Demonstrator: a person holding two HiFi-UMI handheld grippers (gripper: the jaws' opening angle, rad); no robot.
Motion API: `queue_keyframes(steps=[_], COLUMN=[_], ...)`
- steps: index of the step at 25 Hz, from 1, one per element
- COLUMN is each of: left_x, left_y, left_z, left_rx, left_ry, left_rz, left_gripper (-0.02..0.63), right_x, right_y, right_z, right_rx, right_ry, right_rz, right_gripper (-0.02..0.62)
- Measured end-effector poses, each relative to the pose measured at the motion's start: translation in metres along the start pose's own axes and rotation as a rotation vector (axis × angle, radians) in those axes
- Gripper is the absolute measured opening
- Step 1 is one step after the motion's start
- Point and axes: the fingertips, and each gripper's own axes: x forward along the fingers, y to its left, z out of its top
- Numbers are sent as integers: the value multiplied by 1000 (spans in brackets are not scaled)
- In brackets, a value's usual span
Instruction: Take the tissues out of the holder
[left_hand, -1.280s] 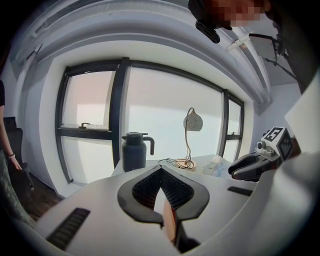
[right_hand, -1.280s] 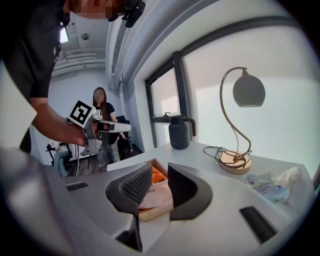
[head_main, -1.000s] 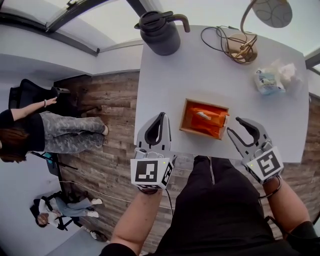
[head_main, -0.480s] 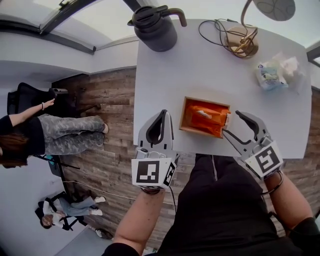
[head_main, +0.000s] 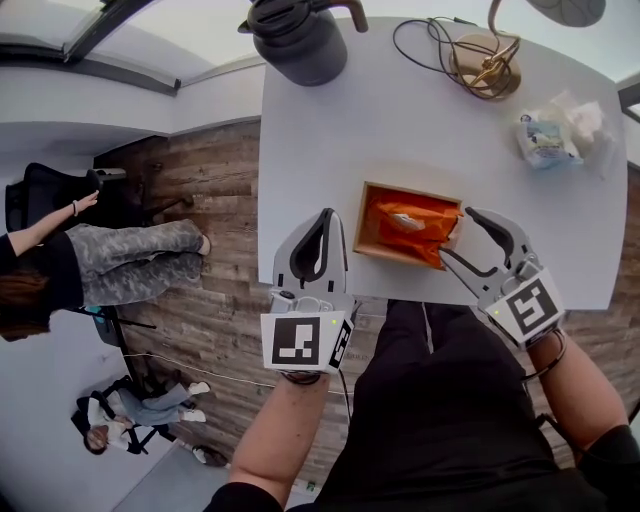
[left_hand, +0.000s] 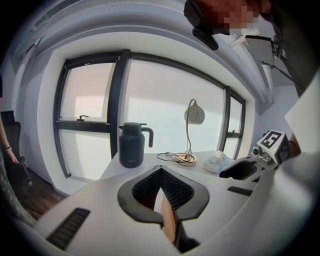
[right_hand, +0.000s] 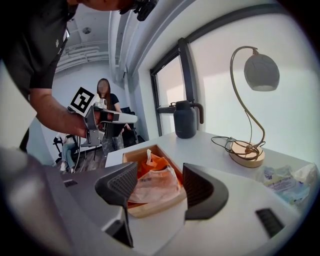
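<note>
A wooden holder (head_main: 366, 222) stands near the table's front edge with an orange tissue pack (head_main: 412, 220) in it. My right gripper (head_main: 457, 235) is at the holder's right end. Its jaws have just been opening and stand wide apart, with one jaw by the holder's corner. In the right gripper view the crumpled tissue pack (right_hand: 152, 186) and the holder's rim (right_hand: 150, 210) show between the open jaws of the right gripper (right_hand: 159, 189), untouched. My left gripper (head_main: 324, 222) hovers just left of the holder, its tips together. The left gripper (left_hand: 161, 171) shows shut in its own view.
A dark jug (head_main: 298, 40) stands at the table's far left. A lamp base (head_main: 487, 76) with a looped cable is at the back, and a plastic packet (head_main: 553, 136) at the right. The white table (head_main: 320, 150) ends just before my legs. People are on the wooden floor to the left.
My right gripper's jaws have spread wide and it has sunk toward the holder's right end. The left gripper has kept still.
</note>
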Motion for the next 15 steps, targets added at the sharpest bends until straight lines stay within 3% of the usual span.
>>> queue_keyframes(steps=[8,15], left_x=[3,4], left_y=[4,8], left_z=[-12,-18], left_rx=[-19,-32], left_ry=[13,27], left_rz=[14,25], left_gripper=[3,3], right_x=[11,15], right_y=[0,-3], right_z=[-13,-27], right_rx=[25,-22], right_ry=[52,121], right_rz=[25,18], right_gripper=[261,259])
